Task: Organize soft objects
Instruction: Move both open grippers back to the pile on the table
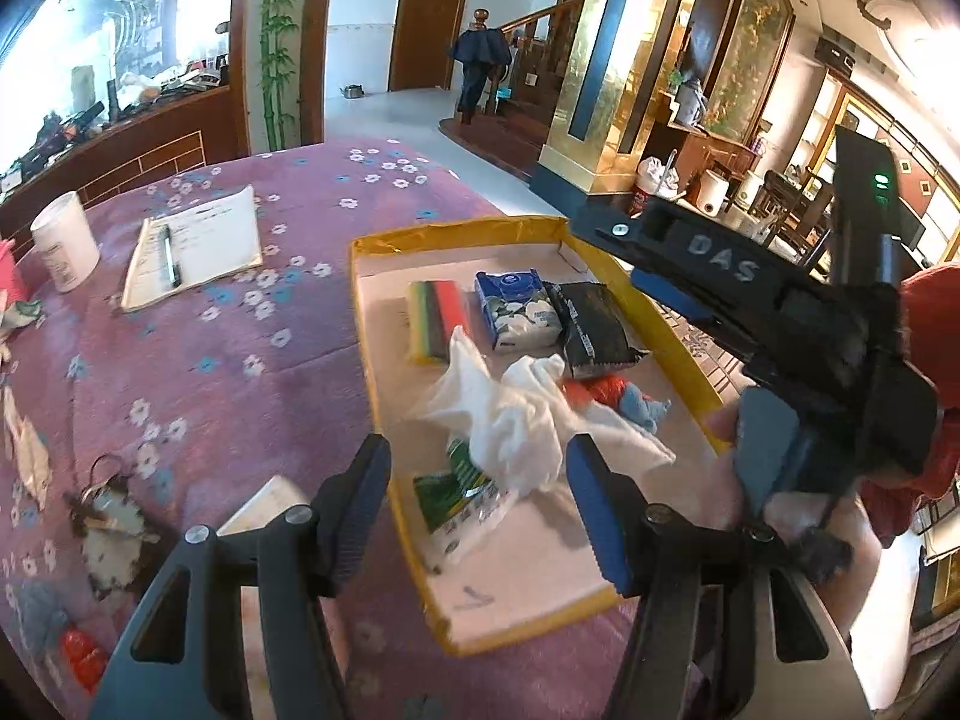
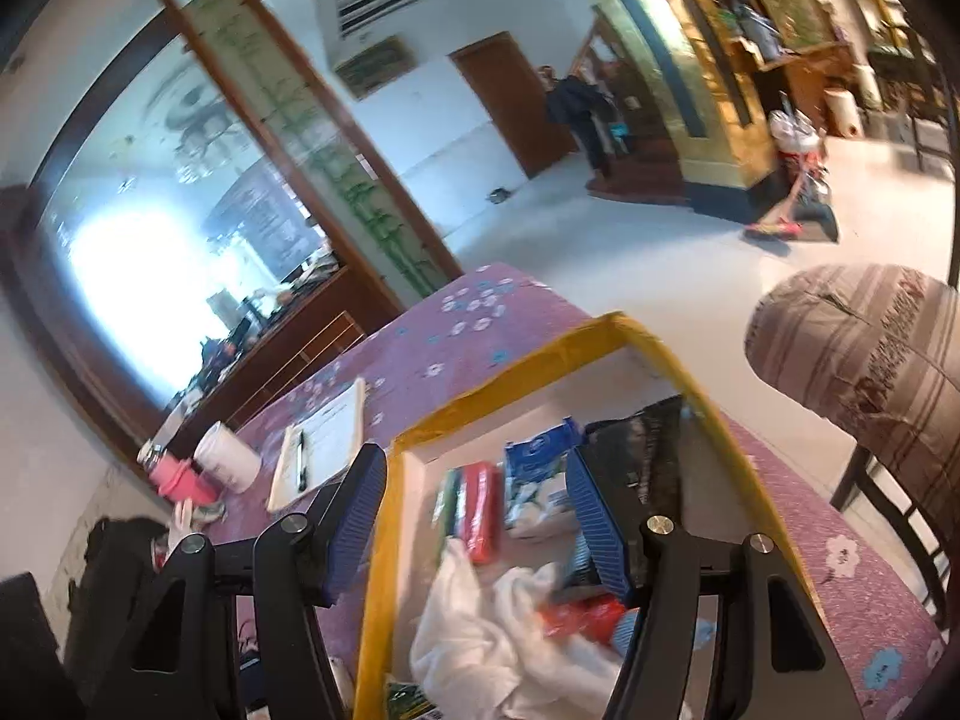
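Note:
A shallow cardboard tray with a yellow-taped rim (image 1: 456, 229) (image 2: 504, 381) lies on the purple flowered tablecloth. Inside lie a crumpled white cloth (image 1: 516, 420) (image 2: 480, 642), a striped sponge stack (image 1: 437, 324) (image 2: 474, 510), a blue tissue pack (image 1: 516, 309) (image 2: 534, 480), a black packet (image 1: 591, 327) (image 2: 642, 450), a green-printed pack (image 1: 462, 498) and a small red and blue soft toy (image 1: 624, 399) (image 2: 588, 615). My left gripper (image 1: 477, 504) hovers open above the cloth, holding nothing. My right gripper (image 2: 477, 519) stands open over the tray, also empty; its body (image 1: 780, 330) shows in the left wrist view.
A notepad with a pen (image 1: 192, 243) (image 2: 324, 450) and a white cup (image 1: 63, 249) (image 2: 228, 456) sit on the cloth (image 1: 240, 360). A key bunch (image 1: 111, 516) and small soft items lie at the near left. A padded chair (image 2: 870, 372) stands right of the table.

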{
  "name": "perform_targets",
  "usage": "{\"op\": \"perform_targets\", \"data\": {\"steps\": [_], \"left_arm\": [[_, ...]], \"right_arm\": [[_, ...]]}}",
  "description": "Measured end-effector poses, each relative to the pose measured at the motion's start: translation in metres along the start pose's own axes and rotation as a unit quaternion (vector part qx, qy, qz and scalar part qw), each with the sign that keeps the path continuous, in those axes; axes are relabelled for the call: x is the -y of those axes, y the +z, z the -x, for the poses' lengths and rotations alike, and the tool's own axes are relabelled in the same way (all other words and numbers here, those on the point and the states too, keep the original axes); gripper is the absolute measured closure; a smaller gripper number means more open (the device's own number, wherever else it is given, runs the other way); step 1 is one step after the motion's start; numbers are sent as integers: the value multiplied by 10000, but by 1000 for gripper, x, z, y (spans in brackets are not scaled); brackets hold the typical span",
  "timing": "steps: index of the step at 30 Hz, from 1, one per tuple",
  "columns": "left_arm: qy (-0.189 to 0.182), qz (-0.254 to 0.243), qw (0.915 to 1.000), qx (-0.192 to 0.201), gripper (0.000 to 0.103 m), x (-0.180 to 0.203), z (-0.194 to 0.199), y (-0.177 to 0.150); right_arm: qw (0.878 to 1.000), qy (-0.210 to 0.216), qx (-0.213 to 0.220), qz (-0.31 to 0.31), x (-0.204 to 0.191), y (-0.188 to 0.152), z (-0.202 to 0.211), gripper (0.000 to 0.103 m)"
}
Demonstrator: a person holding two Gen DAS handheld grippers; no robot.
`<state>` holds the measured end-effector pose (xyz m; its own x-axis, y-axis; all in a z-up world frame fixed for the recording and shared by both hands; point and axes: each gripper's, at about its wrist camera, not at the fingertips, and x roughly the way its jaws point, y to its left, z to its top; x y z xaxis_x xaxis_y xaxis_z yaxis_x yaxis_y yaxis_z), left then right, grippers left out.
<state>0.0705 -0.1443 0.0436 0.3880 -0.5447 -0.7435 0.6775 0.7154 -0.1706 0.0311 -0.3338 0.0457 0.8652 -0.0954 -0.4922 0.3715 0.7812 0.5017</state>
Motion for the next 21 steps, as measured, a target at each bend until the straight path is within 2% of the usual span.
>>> {"op": "perform_targets", "data": {"steps": [8,12,15,21], "left_arm": [[-17,278,9996,50,43,-26,37,-33],[126,419,9989,184,43,-46,59,-52],[453,584,9967,330,43,-70,77,-67],[898,1208,9882,279,43,-137,105,-107]], "right_arm": [[9968,370,-100,702,-40,-19,-2,37],[9915,643,-167,1119,-66,-33,-1,37],[9849,1012,-383,1355,-85,-45,-5,37],[9662,1732,-898,1687,-117,-74,-11,37]]}}
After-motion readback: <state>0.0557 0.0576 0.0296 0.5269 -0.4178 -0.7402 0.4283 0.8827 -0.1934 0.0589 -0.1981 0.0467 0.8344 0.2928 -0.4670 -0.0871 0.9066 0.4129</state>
